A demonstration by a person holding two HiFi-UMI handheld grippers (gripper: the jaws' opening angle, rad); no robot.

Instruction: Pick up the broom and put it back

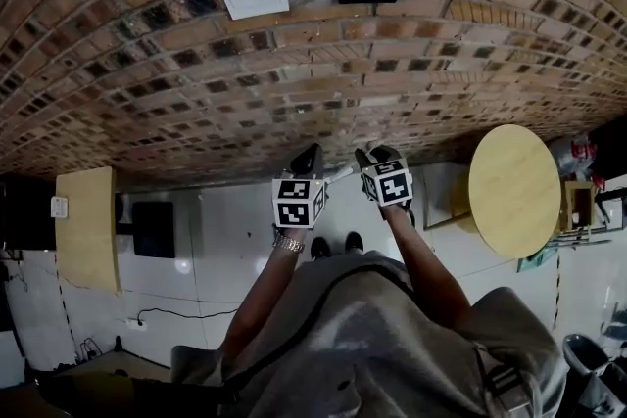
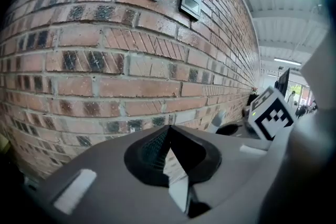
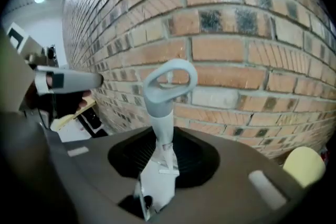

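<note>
Brick wall [image 1: 294,83], pale floor [image 1: 235,230], table [image 1: 514,191] at three o'clock.
Right gripper [image 3: 164,139] clenches broom handle [image 3: 157,105]; left gripper [image 2: 169,131] closed, empty.

The glossy white tiled floor [image 1: 225,240] carries a round light-wood table [image 1: 513,189] at right and a rectangular light-wood unit [image 1: 86,225] at left. A thin black cable [image 1: 181,313] lies near that unit. The person's black shoes [image 1: 333,246] stand mid-floor.

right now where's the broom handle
In the right gripper view, the broom handle stands clamped in the right gripper, its loop end in front of the brick wall.
</note>
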